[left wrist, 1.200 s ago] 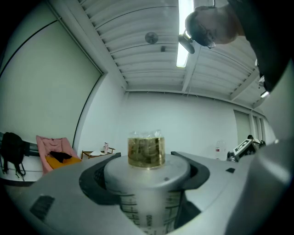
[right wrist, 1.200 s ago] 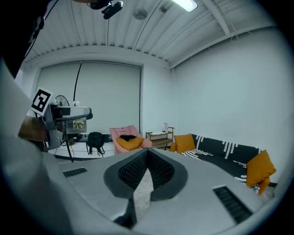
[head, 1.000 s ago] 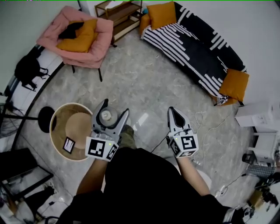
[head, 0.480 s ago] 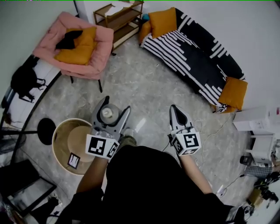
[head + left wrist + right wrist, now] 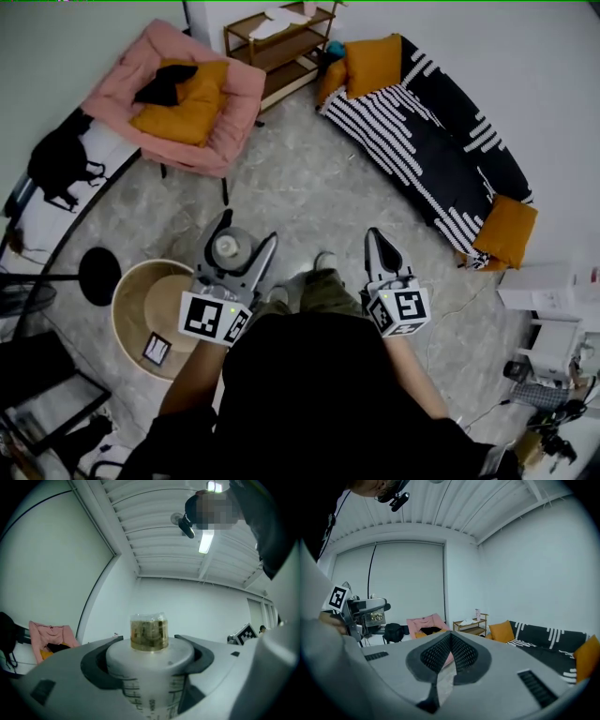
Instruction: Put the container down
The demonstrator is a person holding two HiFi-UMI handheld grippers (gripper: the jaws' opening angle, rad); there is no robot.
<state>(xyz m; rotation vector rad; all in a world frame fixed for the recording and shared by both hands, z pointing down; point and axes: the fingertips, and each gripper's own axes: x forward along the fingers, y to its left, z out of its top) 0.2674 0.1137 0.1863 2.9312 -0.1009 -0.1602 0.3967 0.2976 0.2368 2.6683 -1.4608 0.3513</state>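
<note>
Looking down in the head view, the left gripper (image 5: 246, 234) clasps the container (image 5: 226, 247) upright above the floor, just beside a round wooden table (image 5: 127, 300) but not over it. The right gripper (image 5: 375, 240) hangs well apart with its jaws pressed together.

The left gripper view shows both jaws tight against the white, graduated body of the container (image 5: 150, 667), whose amber cap (image 5: 149, 632) pokes above them, with only wall and ceiling behind.

The right gripper view shows its ribbed pads (image 5: 461, 654) meeting with nothing between them.

By my judgement the task is not yet done: a surface must be reached, the container lowered and then released.
</note>
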